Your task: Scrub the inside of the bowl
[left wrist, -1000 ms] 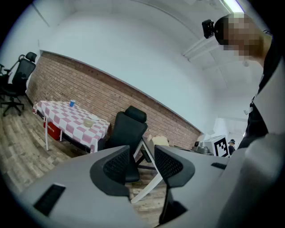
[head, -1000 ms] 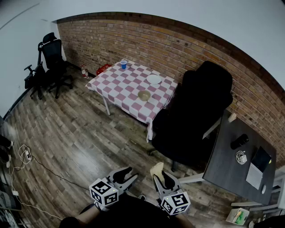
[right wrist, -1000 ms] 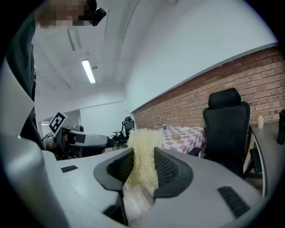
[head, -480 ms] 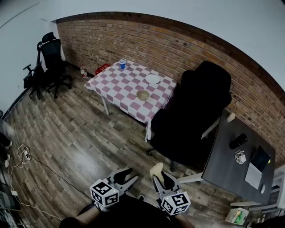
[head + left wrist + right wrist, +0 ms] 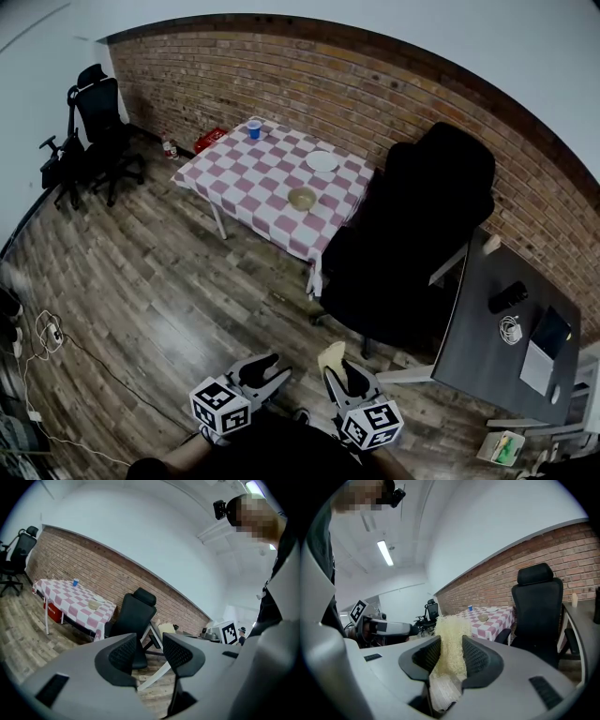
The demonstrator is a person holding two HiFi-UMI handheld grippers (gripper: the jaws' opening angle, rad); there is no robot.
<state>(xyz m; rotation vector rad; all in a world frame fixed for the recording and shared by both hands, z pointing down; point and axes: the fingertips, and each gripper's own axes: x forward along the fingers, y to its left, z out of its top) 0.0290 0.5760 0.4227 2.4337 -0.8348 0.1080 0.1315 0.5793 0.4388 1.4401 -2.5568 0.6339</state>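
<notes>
Red-and-white checked cloth over a table [image 5: 246,180], standing by the red brick wall [image 5: 375,94] on a wood-plank floor [image 5: 141,300]: this is our first entry from the head view.

- On that table, well apart from both tools, we list a small tan bowl [image 5: 302,198] near the edge that faces us. A flat white plate [image 5: 322,161] lies beyond it, and a blue cup [image 5: 254,129] stands at the far corner.
- A black high-backed office chair [image 5: 412,234] stands between the table and a dark desk [image 5: 511,328] at the right.
- At the bottom edge we see the left gripper [image 5: 272,368] and the right gripper [image 5: 342,373] side by side above the floor. A pale-yellow fibrous scrubbing pad [image 5: 330,356] sticks up from the right one.

Left gripper view:
- We find its jaws standing apart with nothing between them, only floor and the office chair beyond.
- The table shows far off at the left. The small pale shape on it is probably the bowl, though it is too small here for us to be sure.

Right gripper view:
- We find its jaws clamped on the scrubbing pad, which rises above the pads as a coarse, netted block.
- The bowl sits on the checked table far ahead, beside the chair.
</notes>
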